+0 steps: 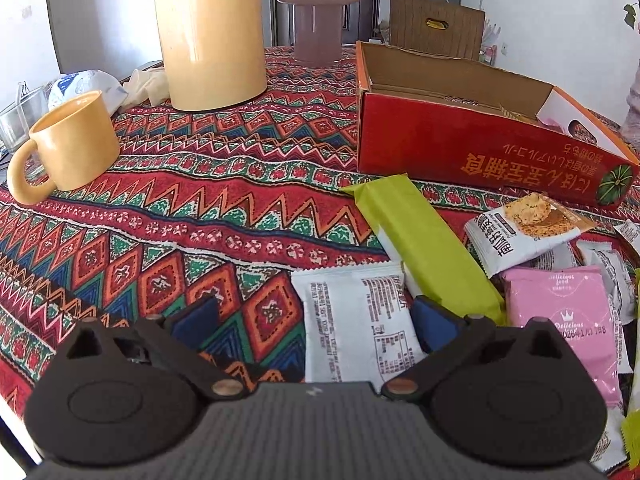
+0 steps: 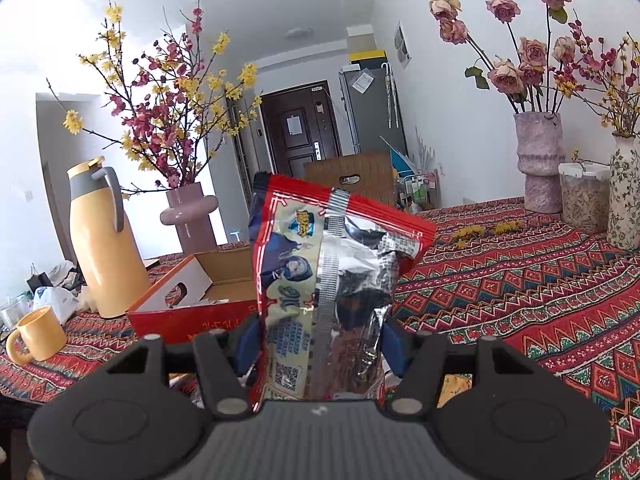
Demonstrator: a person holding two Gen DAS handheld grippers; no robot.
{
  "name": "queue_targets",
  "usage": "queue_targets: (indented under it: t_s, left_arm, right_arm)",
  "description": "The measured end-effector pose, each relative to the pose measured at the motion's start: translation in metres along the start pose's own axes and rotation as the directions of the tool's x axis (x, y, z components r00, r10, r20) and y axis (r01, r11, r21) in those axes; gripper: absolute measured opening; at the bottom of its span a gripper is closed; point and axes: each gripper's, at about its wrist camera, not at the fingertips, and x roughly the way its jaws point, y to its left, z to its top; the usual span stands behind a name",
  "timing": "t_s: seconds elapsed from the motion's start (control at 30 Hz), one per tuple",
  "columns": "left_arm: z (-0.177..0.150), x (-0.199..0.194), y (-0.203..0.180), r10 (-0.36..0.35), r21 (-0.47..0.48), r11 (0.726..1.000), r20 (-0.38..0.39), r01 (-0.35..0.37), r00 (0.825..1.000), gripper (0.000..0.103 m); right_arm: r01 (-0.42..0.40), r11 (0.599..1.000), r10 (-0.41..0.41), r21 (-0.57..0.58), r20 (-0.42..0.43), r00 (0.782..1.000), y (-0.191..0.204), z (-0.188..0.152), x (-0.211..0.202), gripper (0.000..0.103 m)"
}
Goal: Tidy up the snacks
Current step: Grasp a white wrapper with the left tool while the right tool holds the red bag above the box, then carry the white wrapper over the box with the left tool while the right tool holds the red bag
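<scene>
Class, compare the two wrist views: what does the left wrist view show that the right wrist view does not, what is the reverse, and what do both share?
Only the left wrist view: loose snacks on the tablecloth, namely a white packet between the open left claw, a green packet and a pink packet.

Only the right wrist view: the right claw shut on a red foil snack bag, plus a vase of dried roses.

Both: the red box, yellow mug and yellow flask.

A lived-in home: a desk (image 2: 520, 280) under a patterned cloth with flower vases (image 2: 538, 160), a flask (image 2: 104, 248) and mug (image 2: 38, 334), a front door (image 2: 300, 132) and fridge (image 2: 374, 112) behind.
</scene>
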Motion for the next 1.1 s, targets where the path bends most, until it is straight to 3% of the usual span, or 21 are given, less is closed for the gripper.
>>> queue_targets:
  t_s: [0.27, 0.37, 0.4, 0.43, 0.7, 1.1]
  left_arm:
    - [0.001, 0.0, -0.001, -0.005, 0.001, 1.0, 0.003, 0.005, 1.0, 0.1]
    - [0.001, -0.006, -0.005, -0.026, 0.023, 0.999, 0.029, 0.025, 0.999, 0.071]
    - [0.001, -0.008, -0.005, -0.033, 0.029, 0.999, 0.034, 0.032, 0.999, 0.053]
    - [0.002, -0.01, -0.006, -0.043, 0.036, 0.998, 0.038, 0.041, 0.998, 0.047]
    - [0.003, -0.015, -0.002, -0.066, 0.019, 0.998, 0.054, 0.065, 0.996, 0.046]
    - [0.016, -0.038, -0.003, -0.081, 0.029, 0.997, 0.147, 0.078, 0.986, 0.046]
  right_arm:
    - [-0.002, 1.0, 0.002, -0.001, -0.009, 1.0, 0.001, -0.001, -0.001, 0.061]
    - [-0.002, 1.0, 0.002, -0.002, -0.009, 1.0, 0.002, -0.002, -0.001, 0.061]
    - [-0.003, 1.0, 0.003, -0.003, -0.009, 1.0, 0.002, -0.002, -0.001, 0.061]
    - [-0.004, 1.0, 0.004, -0.004, -0.01, 1.0, 0.002, -0.002, -0.001, 0.061]
    - [-0.009, 1.0, 0.008, -0.009, -0.012, 1.0, 0.003, -0.003, 0.0, 0.061]
    - [-0.02, 1.0, 0.019, -0.021, -0.003, 1.0, 0.009, 0.0, 0.003, 0.061]
